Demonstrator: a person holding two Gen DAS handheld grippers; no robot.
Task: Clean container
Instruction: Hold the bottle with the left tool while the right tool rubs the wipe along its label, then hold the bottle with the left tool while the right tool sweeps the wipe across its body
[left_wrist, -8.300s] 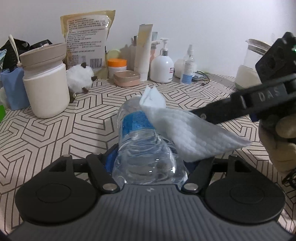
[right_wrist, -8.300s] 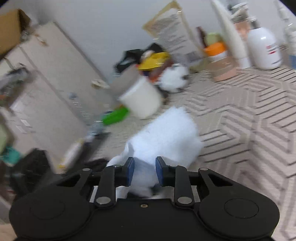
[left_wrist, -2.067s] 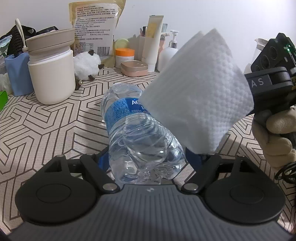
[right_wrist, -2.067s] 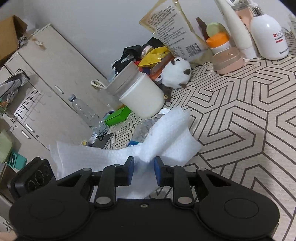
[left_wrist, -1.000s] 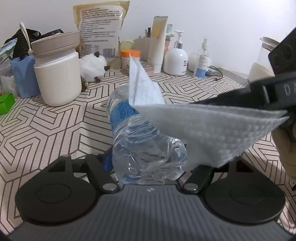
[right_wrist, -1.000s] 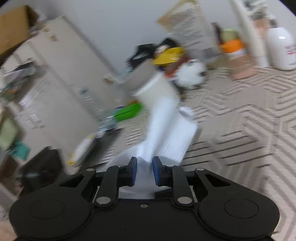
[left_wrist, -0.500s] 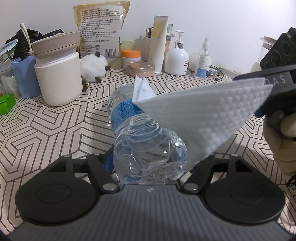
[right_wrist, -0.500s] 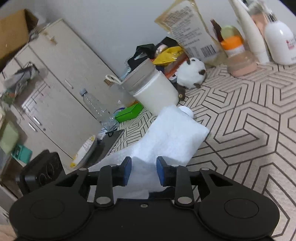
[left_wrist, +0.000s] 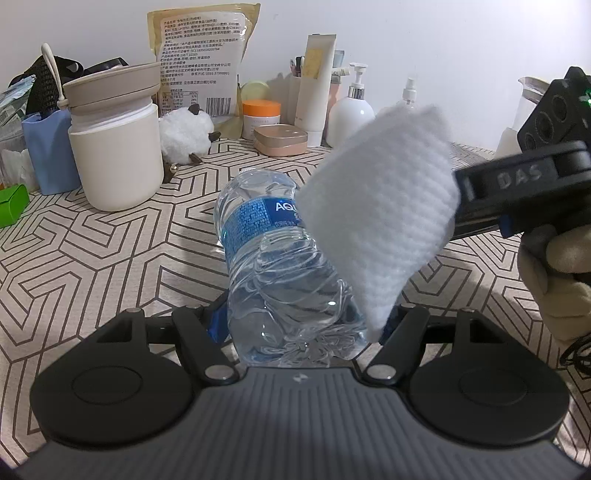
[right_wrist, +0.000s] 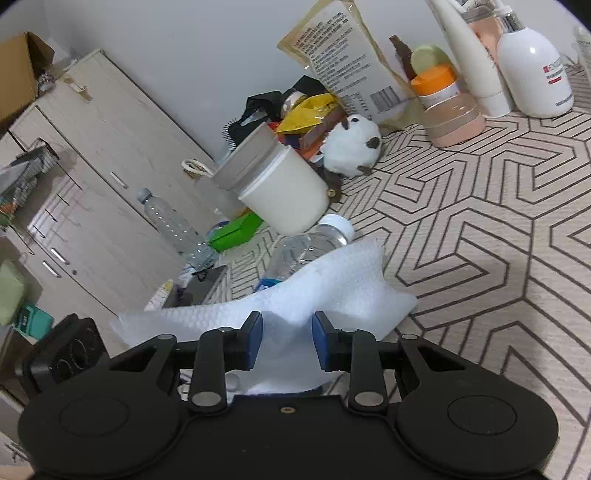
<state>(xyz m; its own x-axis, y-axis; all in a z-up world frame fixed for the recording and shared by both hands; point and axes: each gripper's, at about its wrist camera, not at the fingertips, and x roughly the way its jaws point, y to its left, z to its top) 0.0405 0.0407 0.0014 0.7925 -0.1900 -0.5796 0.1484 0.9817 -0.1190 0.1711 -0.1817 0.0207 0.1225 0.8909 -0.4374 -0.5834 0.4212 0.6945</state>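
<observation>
over patterned table (left_wrist: 110, 258): bottle (left_wrist: 273, 258) clamped base-first in left gripper (left_wrist: 299, 328), neck pointing away; cloth (left_wrist: 380, 221) pinched by right gripper (right_wrist: 287, 341), against its right flank.

Clear bottle (left_wrist: 280, 280) with blue label (left_wrist: 258, 221) and white cap (right_wrist: 336, 223); white dimpled wipe (left_wrist: 380, 221); beige desk (left_wrist: 110, 258) with dark brown geometric line pattern; cream jar (left_wrist: 116, 162) with taupe lid; orange-lidded pot (left_wrist: 261, 118); bright green box (right_wrist: 236, 232).

Wipe (left_wrist: 380, 221) over bottle (left_wrist: 273, 258) right side; jar (left_wrist: 116, 147) behind-left (on table (left_wrist: 92, 266)).
</observation>
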